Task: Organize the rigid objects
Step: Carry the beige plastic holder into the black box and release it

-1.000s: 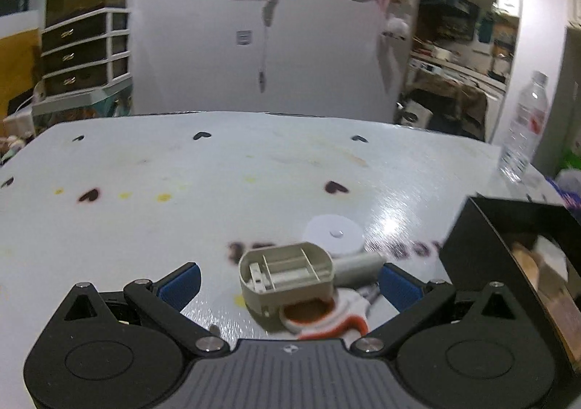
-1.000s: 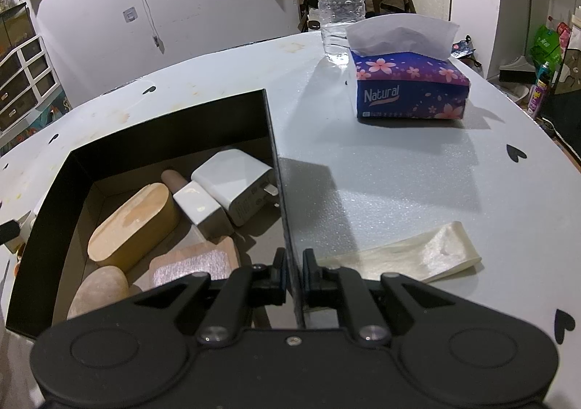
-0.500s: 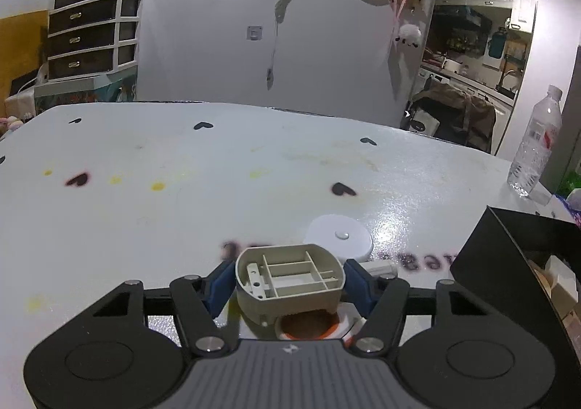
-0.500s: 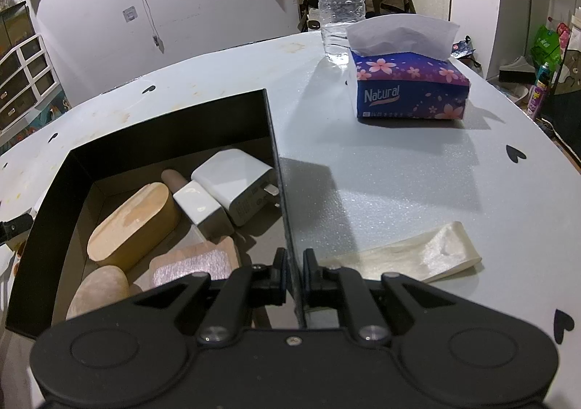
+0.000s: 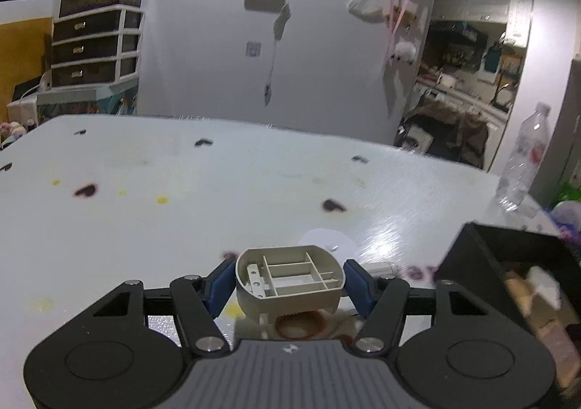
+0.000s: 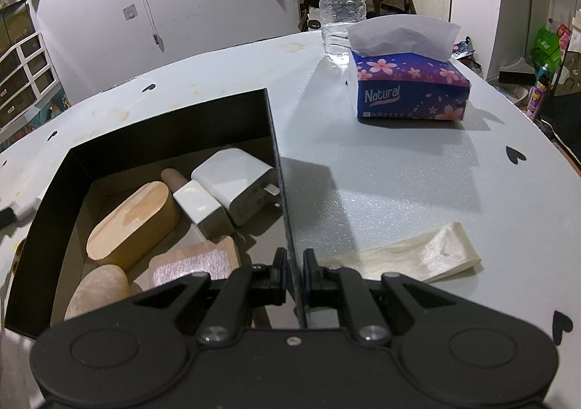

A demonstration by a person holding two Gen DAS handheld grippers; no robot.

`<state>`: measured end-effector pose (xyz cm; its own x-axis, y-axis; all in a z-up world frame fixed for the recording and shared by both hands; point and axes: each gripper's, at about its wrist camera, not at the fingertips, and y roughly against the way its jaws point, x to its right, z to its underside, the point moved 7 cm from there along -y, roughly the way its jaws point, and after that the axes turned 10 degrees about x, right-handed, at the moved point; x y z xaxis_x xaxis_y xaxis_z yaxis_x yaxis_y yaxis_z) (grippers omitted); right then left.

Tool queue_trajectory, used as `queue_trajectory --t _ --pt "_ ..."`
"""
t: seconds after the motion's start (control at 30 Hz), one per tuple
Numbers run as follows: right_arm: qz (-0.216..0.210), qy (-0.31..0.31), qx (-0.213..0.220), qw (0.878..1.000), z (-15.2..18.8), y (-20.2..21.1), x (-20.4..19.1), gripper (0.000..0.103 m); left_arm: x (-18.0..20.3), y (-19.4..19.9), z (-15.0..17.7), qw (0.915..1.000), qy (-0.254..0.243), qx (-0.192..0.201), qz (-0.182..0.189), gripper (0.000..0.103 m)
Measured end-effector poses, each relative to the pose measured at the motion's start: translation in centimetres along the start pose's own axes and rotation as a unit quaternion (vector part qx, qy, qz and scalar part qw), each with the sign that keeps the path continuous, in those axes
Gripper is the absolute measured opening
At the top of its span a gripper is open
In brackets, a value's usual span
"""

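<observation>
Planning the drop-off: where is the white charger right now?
Right wrist view: the white charger lies inside the black box, against its right wall, beside the small white block.

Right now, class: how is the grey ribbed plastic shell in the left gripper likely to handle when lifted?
The shell looks hollow, with thin walls and ribs, so probably light and stiff. The left gripper presses its rounded ends with both pads, so it might pivot or slip. Thin ribs could crack under hard squeezing.
</observation>
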<state>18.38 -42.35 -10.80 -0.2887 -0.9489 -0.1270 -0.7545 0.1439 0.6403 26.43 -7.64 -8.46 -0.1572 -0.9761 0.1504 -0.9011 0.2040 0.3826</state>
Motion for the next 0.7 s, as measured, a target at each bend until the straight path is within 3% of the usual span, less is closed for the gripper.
queue_trajectory --t 0.2,0.43,0.7 --pt "0.000 0.001 0.000 1.000 0.0 0.0 0.0 0.011 3.8 3.4 -1.6 0.9965 -0.004 0.016 0.083 0.065" --pt "0.000 0.001 0.000 1.000 0.0 0.0 0.0 0.011 10.0 5.7 -1.8 0.9808 -0.042 0.015 0.190 0.065" --pt "-0.001 -0.001 -0.001 1.000 -0.1 0.0 0.0 0.011 16.5 4.7 0.8 0.9663 -0.119 -0.022 0.227 0.065"
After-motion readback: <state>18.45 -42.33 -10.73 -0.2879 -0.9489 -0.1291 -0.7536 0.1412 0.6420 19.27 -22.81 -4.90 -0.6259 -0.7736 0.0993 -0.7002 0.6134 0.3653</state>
